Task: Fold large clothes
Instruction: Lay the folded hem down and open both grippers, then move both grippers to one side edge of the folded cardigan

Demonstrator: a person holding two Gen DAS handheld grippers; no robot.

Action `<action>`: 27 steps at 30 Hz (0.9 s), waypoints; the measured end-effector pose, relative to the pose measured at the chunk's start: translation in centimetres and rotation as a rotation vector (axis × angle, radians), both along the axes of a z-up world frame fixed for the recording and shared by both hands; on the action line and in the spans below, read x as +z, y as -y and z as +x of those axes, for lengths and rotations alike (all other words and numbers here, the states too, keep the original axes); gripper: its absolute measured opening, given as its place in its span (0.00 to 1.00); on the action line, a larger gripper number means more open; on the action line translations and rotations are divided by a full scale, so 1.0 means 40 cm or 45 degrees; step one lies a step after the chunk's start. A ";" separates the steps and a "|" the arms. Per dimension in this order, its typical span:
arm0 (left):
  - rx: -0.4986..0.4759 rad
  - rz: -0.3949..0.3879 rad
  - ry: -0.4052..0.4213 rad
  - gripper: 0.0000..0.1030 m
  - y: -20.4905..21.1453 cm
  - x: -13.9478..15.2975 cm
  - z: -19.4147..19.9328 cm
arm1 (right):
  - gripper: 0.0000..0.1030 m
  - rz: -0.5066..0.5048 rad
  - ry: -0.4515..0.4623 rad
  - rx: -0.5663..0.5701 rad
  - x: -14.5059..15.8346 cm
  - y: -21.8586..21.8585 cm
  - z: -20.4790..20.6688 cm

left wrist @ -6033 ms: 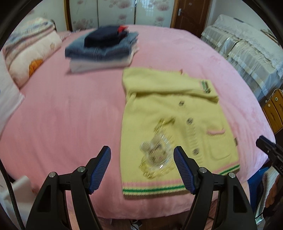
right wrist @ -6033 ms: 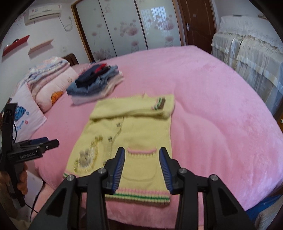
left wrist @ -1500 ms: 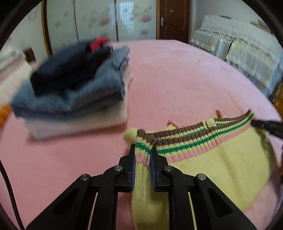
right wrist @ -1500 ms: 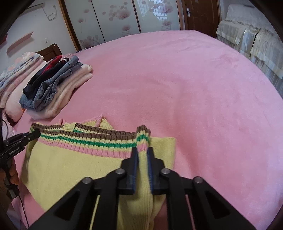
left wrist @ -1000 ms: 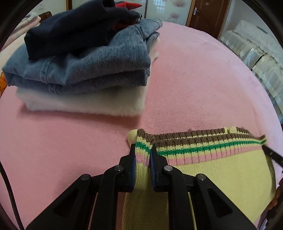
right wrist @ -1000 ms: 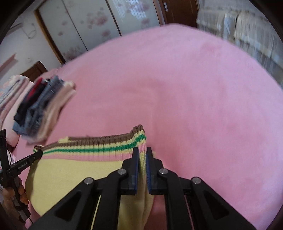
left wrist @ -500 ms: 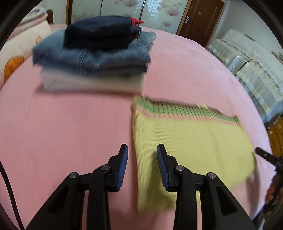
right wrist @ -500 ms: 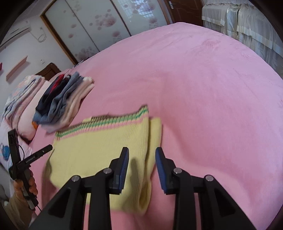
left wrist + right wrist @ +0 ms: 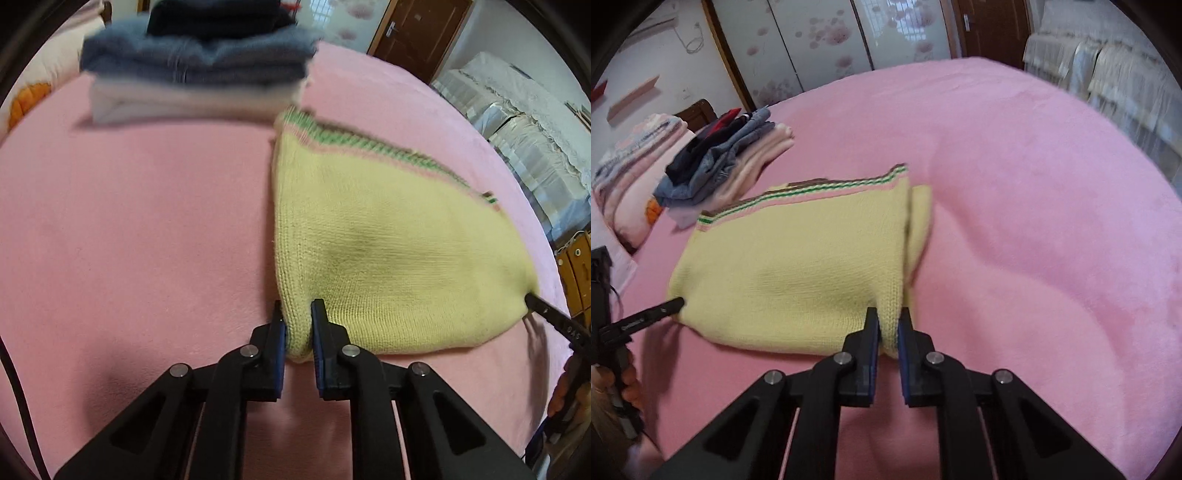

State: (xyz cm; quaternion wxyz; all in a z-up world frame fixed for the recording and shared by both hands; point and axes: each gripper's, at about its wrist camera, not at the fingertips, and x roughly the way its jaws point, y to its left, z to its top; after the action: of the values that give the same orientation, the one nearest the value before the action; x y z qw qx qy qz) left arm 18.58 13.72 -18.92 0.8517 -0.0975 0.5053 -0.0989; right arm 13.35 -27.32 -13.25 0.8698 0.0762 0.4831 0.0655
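A yellow knit cardigan [image 9: 388, 236] lies folded in half on the pink bed, its striped green and pink hem at the far edge. My left gripper [image 9: 297, 317] is shut on the near left corner of the fold. My right gripper [image 9: 888, 325] is shut on the near right corner of the cardigan [image 9: 798, 258]. Each gripper's tip also shows in the other view, the right gripper [image 9: 539, 306] and the left gripper [image 9: 670, 306], both at the cardigan's near edge.
A stack of folded clothes [image 9: 195, 55] sits just beyond the cardigan; it also shows in the right wrist view [image 9: 720, 166]. Pillows [image 9: 639, 162] lie at the left. The pink bedspread [image 9: 1034, 221] stretches to the right. A covered sofa [image 9: 517, 110] stands past the bed.
Both grippers let go of the hem after laying it over the far edge, pulled back toward the near fold, and have closed on its two corners.
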 end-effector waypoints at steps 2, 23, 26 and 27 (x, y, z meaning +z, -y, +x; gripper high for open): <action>-0.011 -0.049 -0.005 0.11 -0.015 -0.004 -0.001 | 0.08 0.016 -0.034 0.001 -0.029 0.004 -0.004; 0.040 0.137 0.028 0.58 0.067 0.216 -0.146 | 0.24 -0.025 0.164 0.007 0.145 -0.091 -0.152; 0.001 0.140 0.007 0.59 0.110 0.224 -0.164 | 0.24 -0.023 0.171 0.029 0.161 -0.118 -0.173; -0.009 0.140 0.003 0.59 0.121 0.228 -0.172 | 0.24 -0.017 0.171 0.036 0.164 -0.125 -0.178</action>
State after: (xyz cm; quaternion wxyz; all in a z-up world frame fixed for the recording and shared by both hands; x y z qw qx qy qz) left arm 11.68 8.90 -9.80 0.8559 -0.0488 0.5094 -0.0742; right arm 6.22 -22.31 -6.69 0.8997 0.0592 0.4251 0.0795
